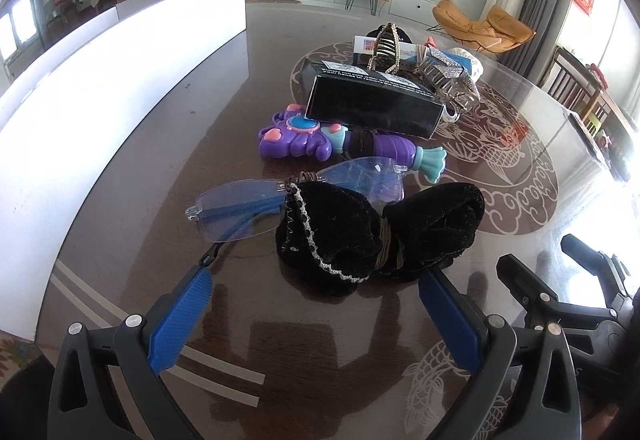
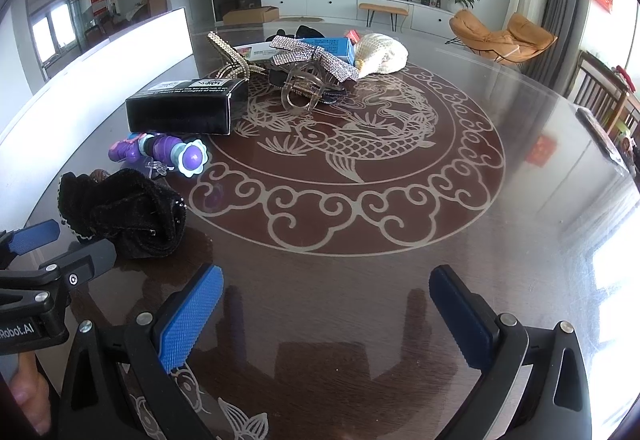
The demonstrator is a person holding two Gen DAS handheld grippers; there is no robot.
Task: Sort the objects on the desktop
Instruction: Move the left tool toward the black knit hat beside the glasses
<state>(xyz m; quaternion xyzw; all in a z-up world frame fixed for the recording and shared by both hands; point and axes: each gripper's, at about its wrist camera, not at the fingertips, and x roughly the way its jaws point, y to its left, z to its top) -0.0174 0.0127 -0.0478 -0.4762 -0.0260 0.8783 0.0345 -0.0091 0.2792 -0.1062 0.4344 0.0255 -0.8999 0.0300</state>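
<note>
My left gripper [image 1: 316, 286] is open just in front of a black velvet bow [image 1: 376, 232], which lies on the dark table; the bow also shows in the right wrist view [image 2: 124, 208]. Rimless glasses with blue arms [image 1: 280, 200] lie behind the bow, partly under it. A purple toy [image 1: 312, 140], a black box [image 1: 376, 104] and rhinestone hair clips [image 1: 444, 74] lie farther back. My right gripper [image 2: 326, 290] is open and empty over the table's fish pattern [image 2: 348, 144]. The left gripper [image 2: 36, 240] shows at the left of the right wrist view.
White panels [image 1: 120, 80] stand along the table's left side. A cream mesh item [image 2: 380, 54] and a blue-white box [image 2: 332, 46] lie at the back of the pile. A clear claw clip [image 2: 304, 88] lies near the black box [image 2: 184, 106]. Chairs [image 2: 600, 96] stand at the right.
</note>
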